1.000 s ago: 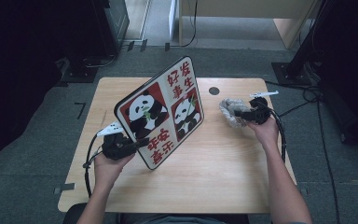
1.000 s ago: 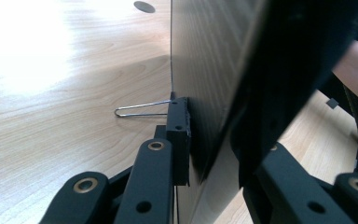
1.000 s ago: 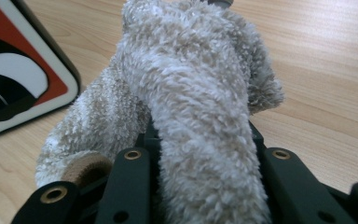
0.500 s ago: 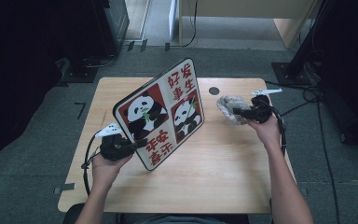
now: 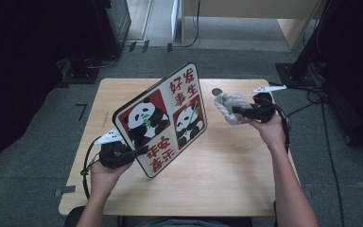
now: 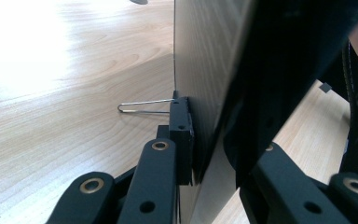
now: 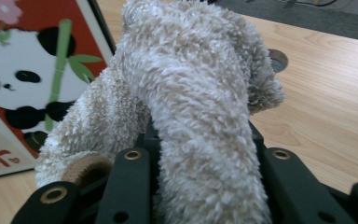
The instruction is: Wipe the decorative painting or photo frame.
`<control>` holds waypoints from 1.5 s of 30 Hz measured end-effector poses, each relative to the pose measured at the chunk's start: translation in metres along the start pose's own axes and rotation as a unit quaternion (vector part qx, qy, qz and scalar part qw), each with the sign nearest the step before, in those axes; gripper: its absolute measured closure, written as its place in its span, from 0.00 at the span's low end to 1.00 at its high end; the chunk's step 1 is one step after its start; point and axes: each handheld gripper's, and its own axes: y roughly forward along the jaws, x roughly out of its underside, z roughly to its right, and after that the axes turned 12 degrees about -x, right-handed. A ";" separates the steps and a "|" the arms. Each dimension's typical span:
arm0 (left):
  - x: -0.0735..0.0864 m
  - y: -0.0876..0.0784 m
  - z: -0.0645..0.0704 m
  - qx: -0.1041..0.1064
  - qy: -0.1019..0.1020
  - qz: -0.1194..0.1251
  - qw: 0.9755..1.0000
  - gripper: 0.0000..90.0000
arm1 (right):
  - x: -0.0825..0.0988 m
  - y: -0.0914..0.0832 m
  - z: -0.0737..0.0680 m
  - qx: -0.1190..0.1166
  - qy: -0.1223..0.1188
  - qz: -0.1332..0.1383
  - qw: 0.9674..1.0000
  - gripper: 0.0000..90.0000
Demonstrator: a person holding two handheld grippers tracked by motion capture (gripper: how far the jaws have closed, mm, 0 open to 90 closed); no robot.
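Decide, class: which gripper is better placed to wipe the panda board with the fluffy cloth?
Right. The right gripper is shut on the fluffy cloth beside the panda board; the left gripper clamps the board's edge, propping it tilted.

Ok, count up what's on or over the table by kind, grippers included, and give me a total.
Black handheld grippers: 2 (left gripper, right gripper)
Red-and-white panda picture board: 1
Beige fuzzy plush cloth: 1
Thin metal wire clip: 1
Total: 5
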 end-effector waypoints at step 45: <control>-0.001 0.002 0.002 0.010 0.004 -0.004 1.000 0.89 | -0.090 -0.009 -0.070 -0.089 -0.106 0.063 0.988 0.74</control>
